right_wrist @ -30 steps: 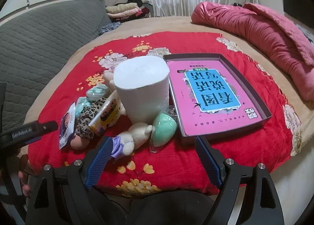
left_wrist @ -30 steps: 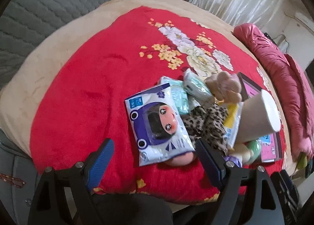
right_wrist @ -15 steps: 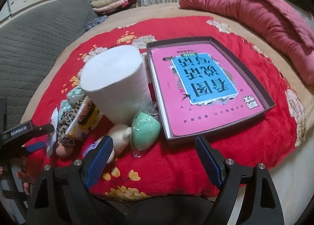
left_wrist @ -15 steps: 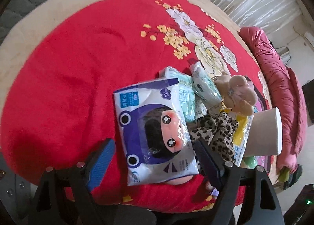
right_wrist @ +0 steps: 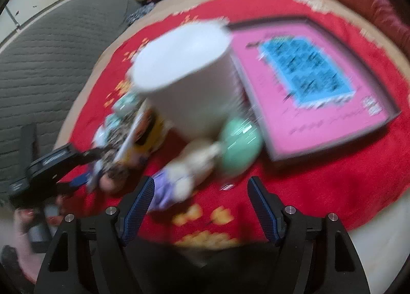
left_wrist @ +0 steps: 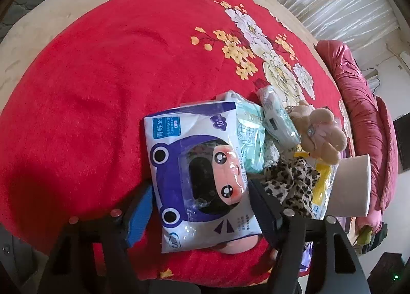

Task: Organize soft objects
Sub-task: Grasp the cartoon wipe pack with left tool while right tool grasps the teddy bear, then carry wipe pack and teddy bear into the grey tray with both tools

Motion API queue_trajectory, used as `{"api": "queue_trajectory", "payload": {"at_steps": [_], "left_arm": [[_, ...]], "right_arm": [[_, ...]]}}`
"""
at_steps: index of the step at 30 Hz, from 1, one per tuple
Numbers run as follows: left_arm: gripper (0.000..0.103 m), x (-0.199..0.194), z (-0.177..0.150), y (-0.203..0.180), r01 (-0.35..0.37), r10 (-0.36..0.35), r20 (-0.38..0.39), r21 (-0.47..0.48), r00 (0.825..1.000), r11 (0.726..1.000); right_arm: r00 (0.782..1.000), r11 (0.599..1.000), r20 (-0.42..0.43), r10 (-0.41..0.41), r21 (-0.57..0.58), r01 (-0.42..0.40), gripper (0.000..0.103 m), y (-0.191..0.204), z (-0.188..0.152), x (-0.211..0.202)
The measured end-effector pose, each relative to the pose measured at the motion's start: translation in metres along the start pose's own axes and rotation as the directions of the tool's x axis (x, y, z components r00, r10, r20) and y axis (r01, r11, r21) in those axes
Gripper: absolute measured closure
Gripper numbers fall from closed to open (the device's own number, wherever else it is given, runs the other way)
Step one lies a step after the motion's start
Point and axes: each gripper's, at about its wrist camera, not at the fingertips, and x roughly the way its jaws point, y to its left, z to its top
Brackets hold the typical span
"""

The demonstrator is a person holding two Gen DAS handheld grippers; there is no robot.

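Left of the pack: bare red blanket point(left_wrist: 107, 83), open as far as its tan edge.
Pack point(left_wrist: 200, 178): flat on the blanket, beside the roll point(left_wrist: 351, 186).
Room: grey quilt point(right_wrist: 51, 50), pink duvet point(left_wrist: 364, 119) at the bed's far sides.
Left gripper point(left_wrist: 198, 206): tilted down, jaws just closing, straddling the pack's near end; contact unclear.
Right gripper point(right_wrist: 201, 204): tilted down, jaws just closing, wide, nothing between them, near the blurred bunny point(right_wrist: 189, 165).

Both wrist views steep, close over red blanket point(left_wrist: 89, 76); shared: paper roll point(right_wrist: 189, 83), left frame-right, right centre.
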Motion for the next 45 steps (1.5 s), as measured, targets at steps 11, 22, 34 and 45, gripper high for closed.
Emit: {"api": "queue_trajectory", "payload": {"at_steps": [11,22,34,45], "left_arm": [[0.039,0.002,0.003,0.004,0.012,-0.011,0.008,-0.013,1.000,1.000],[0.039,0.008,0.012,0.006,0.022,-0.022,-0.004,-0.058,1.000,0.998],[0.059,-0.001,0.007,0.014,0.084,-0.082,0.041,-0.041,0.996,0.996],[0.060,-0.073,-0.017,-0.014,0.026,-0.051,0.225,0.114,0.973,0.993]], "right_arm": [[0.997,0.995,-0.060,0.054,0.091,-0.048,0.037,0.027,0.001,0.041],[0.991,0.988,-0.102,0.083,0.138,-0.068,0.065,0.015,0.001,0.064],[0.995,0.993,0.001,0.101,-0.055,-0.101,0.072,0.040,-0.010,0.018],[0.984,0.968,0.151,0.092,-0.246,-0.053,0.073,0.061,-0.011,-0.026]]}}
